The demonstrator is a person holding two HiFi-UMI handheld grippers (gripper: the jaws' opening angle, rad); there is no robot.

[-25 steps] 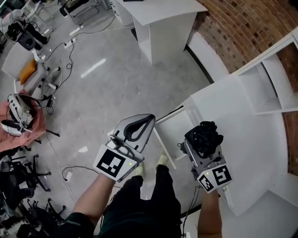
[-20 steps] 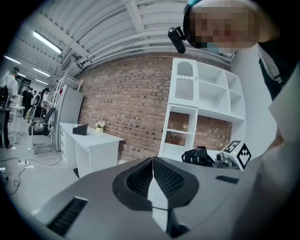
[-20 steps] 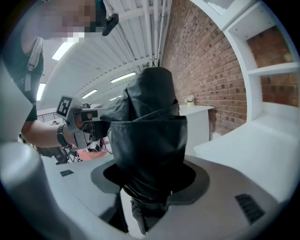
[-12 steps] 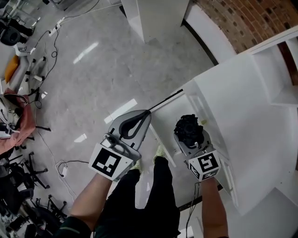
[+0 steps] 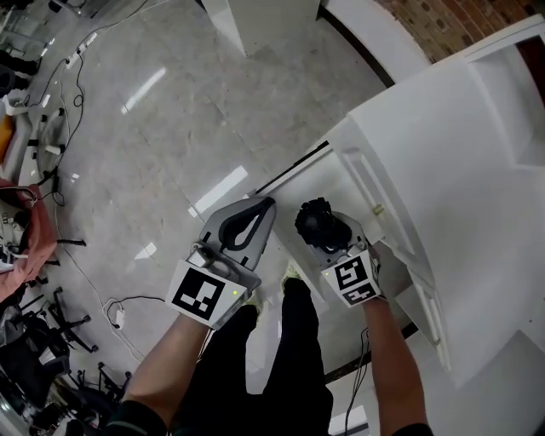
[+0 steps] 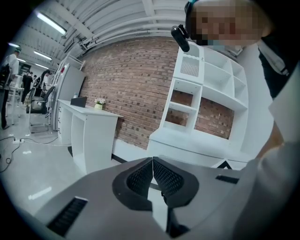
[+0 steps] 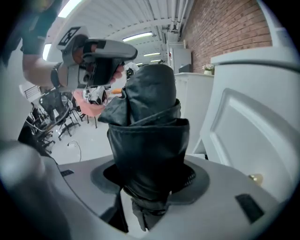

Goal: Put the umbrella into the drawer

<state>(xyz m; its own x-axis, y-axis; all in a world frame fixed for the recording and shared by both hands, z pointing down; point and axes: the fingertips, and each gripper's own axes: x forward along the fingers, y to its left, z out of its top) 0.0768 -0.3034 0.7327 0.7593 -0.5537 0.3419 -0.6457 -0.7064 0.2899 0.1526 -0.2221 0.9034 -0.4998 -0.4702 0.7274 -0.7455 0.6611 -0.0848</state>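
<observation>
A folded black umbrella stands upright between the jaws of my right gripper, which is shut on it. The right gripper view shows the pads pressing its lower part, umbrella filling the middle. It hangs over the near end of the open white drawer, which sticks out from the white cabinet. My left gripper is just left of the drawer with its jaws shut and nothing in them; in the left gripper view its gripper has both pads touching.
A white panel with a small brass knob is close on the right. The person's legs and shoes stand below the drawer. A white desk is at the far top. Cables and chairs lie on the floor at the left.
Both grippers have sunk toward the floor. The right one has carried the umbrella down and left, over the open drawer. The left stays shut beside it.
</observation>
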